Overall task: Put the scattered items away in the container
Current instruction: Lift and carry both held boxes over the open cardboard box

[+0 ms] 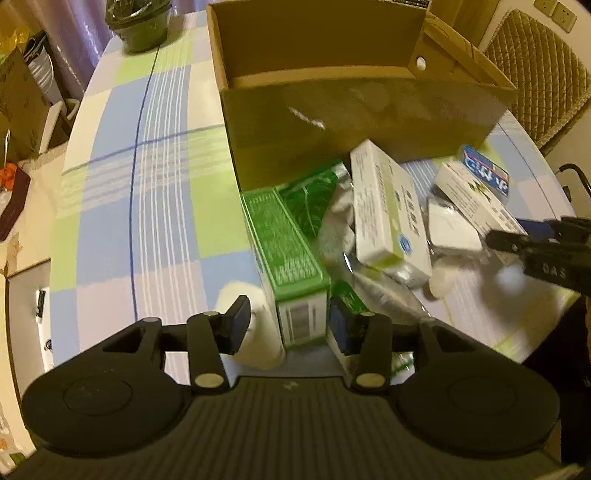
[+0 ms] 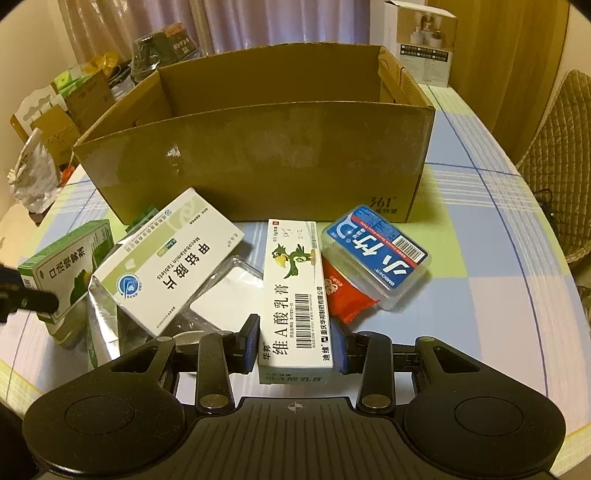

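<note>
An open cardboard box (image 1: 369,110) (image 2: 258,158) stands on the checked tablecloth, with a heap of items in front of it. My left gripper (image 1: 291,326) is open and straddles the near end of a green box (image 1: 284,251) (image 2: 62,273); its right pad touches the box, its left pad stands off. My right gripper (image 2: 297,343) (image 1: 517,240) is shut on a white ointment box with a parrot (image 2: 295,288) (image 1: 476,206), pads against both long sides. Beside it lie a white tablet box (image 2: 166,266) (image 1: 388,214), a blue floss case (image 2: 376,254), a red packet (image 2: 343,295) and a foil pouch (image 2: 103,317).
A quilted chair (image 2: 557,147) (image 1: 535,66) stands at the table's right edge. A dark pot (image 1: 138,22) sits at the far left of the table and a white carton (image 2: 421,40) behind the cardboard box. Boxes and bags (image 2: 74,96) crowd the left beyond the round table's edge.
</note>
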{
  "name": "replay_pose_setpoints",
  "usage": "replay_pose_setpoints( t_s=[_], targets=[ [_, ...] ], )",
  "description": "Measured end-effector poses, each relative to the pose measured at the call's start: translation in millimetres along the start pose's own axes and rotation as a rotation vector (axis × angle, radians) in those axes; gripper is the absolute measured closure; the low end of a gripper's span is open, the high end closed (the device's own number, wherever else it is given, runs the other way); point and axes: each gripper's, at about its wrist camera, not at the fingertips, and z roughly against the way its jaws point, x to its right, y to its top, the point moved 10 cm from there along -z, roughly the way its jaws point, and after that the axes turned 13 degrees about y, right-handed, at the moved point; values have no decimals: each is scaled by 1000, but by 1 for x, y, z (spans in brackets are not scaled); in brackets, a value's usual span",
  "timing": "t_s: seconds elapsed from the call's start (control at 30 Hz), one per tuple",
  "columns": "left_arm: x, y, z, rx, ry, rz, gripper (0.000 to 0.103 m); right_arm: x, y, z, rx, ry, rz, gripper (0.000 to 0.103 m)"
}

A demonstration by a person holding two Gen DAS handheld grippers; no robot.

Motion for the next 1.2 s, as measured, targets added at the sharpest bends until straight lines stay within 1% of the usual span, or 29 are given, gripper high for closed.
replay_pose_setpoints(
  t_s=[0.03,0.1,0.17,0.3,0.37,0.4,0.53,0.57,0.67,0.7,0.73,0.8,0.83,0.93,0.97,1.1,1.17,1.2],
  targets=[
    [-2,5,0,1,-2,2,57,0,0,0,0,1,0,61],
    [-5,14,-2,-6,-28,22,46,1,0,0,1,3,0,61],
    [-9,25,-5,-28,-57,44,45,1,1,0,4,2,4,61],
    [-9,41,-20,-100,-75,3,46,1,3,-2,10,-2,13,61],
    [-2,44,-31,-161,-113,-8,47,0,4,-2,13,-4,16,61],
    [1,45,-34,-180,-119,-20,50,0,4,-3,14,-5,17,61],
    [15,43,-41,-211,-95,-109,58,0,4,-4,14,-7,17,61],
    [16,42,-43,-217,-90,-114,59,0,4,-4,15,-6,15,61],
    [12,39,-46,-228,-108,-71,57,1,5,-4,18,-5,19,61],
    [10,37,-46,-224,-108,-64,53,1,5,-3,19,-4,20,61],
    [8,35,-46,-221,-108,-57,50,1,5,-3,19,-3,21,61],
    [5,29,-47,-223,-118,-42,39,2,5,-2,21,-4,23,61],
    [3,26,-48,-222,-126,-30,37,2,5,-2,22,-4,22,61],
    [0,22,-51,-218,-167,16,36,2,4,-2,22,-6,24,61],
    [-1,21,-53,-220,-178,32,34,2,4,-2,22,-7,24,61],
    [-1,18,-60,-234,-227,89,34,1,3,-2,23,-11,26,61],
    [-1,15,-61,-237,-245,115,38,1,3,-2,24,-12,29,61],
    [-1,14,-62,-241,-256,128,43,0,4,-2,25,-13,31,61]
  ],
)
